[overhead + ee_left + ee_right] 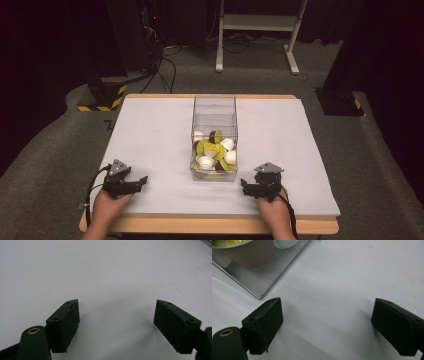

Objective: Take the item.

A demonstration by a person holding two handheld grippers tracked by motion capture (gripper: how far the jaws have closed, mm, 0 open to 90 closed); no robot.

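A clear plastic box (214, 107) stands upright in the middle of the white table (150, 130), its near half filled with several white, yellow-green and brown capsules (214, 150). My left gripper (142, 181) rests near the table's front left, open, with bare table between its jaws (116, 322). My right gripper (243, 186) rests at the front right, just right of the box's near corner, also open and holding nothing (325, 325). In the right gripper view the box corner (259, 280) and a brown capsule (249, 255) show at the upper left.
A person's hands hold both grippers from the front edge. Beyond the table are a white desk frame (257, 30), cables on the grey floor (165, 70), and yellow-black striped bases (102, 97) at the back left.
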